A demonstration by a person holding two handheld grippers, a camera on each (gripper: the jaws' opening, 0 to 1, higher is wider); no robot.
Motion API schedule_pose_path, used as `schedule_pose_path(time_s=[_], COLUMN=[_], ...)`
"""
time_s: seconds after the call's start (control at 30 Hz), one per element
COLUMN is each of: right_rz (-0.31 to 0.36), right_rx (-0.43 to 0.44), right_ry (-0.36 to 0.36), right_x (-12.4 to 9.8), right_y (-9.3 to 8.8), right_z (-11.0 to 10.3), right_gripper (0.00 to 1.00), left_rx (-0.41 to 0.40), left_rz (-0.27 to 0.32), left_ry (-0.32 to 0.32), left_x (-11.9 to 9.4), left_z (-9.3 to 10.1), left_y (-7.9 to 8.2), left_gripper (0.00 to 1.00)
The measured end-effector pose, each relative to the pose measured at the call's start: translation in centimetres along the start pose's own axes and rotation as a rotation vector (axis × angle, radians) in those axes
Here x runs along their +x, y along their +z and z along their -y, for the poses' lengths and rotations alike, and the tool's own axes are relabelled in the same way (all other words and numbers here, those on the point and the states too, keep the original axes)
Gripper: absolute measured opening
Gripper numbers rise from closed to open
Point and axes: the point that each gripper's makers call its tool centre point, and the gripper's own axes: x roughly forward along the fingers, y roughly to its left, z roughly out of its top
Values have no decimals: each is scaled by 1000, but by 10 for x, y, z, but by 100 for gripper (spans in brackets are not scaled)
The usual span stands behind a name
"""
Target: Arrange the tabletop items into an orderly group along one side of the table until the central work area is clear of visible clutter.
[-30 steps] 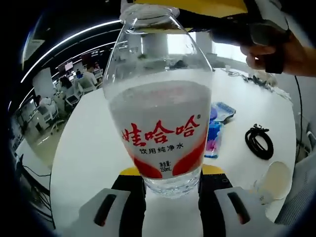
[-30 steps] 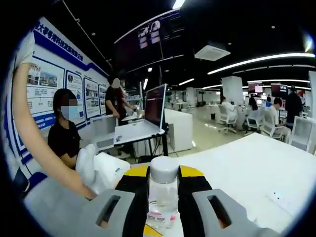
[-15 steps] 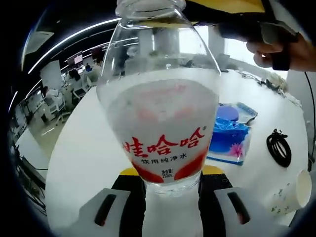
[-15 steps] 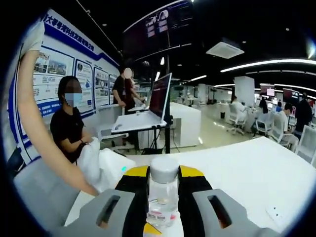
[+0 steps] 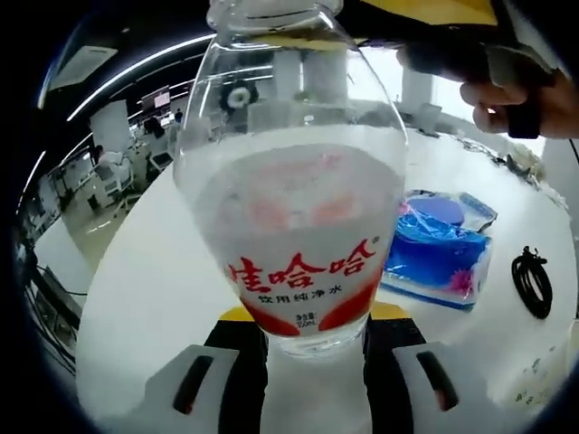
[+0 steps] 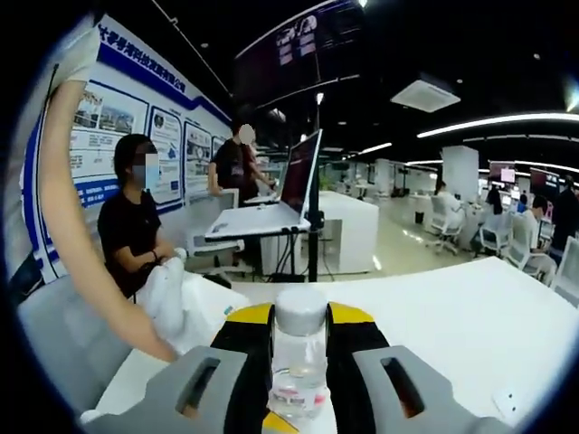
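Observation:
A clear water bottle (image 5: 298,226) with a red and white label stands upright and very close in the left gripper view, my left gripper (image 5: 314,330) shut on its base. Behind it on the white table (image 5: 163,289) lie a blue tissue pack (image 5: 439,258) and a coiled black cable (image 5: 534,282). In the right gripper view, my right gripper (image 6: 300,339) is shut on a small clear bottle (image 6: 299,357) with a white cap, held above the table (image 6: 452,312). The right gripper's body and the hand (image 5: 511,90) holding it show at the top right of the left gripper view.
A person's bare arm (image 6: 77,244) reaches down at the left, beside a white crumpled cloth or bag (image 6: 176,294). Seated and standing people, a laptop on a stand (image 6: 271,203) and office desks lie beyond the table. A small white item (image 6: 507,404) rests near the table's right side.
The left view has swung, so the tissue pack looks nearer and the cable sits further right. The right view shifted slightly. Both grippers keep their bottles.

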Motion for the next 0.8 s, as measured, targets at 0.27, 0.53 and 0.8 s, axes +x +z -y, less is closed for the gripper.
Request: schedule_pose_path(time_s=[0.27, 0.53, 0.8], right_rz=[-37, -25, -30], right_rx=[27, 31, 2], right_ry=[18, 23, 12], right_x=[2, 3, 8], right_y=[-14, -14, -13], right_z=[-1, -4, -13], right_gripper=[18, 18, 18], left_rx=[-23, -27, -56], left_rz=[-22, 1, 49], left_ry=[-12, -14, -6], left_x=[6, 4, 3], left_z=[5, 3, 3], left_y=[-15, -15, -16], left_gripper=[38, 38, 38])
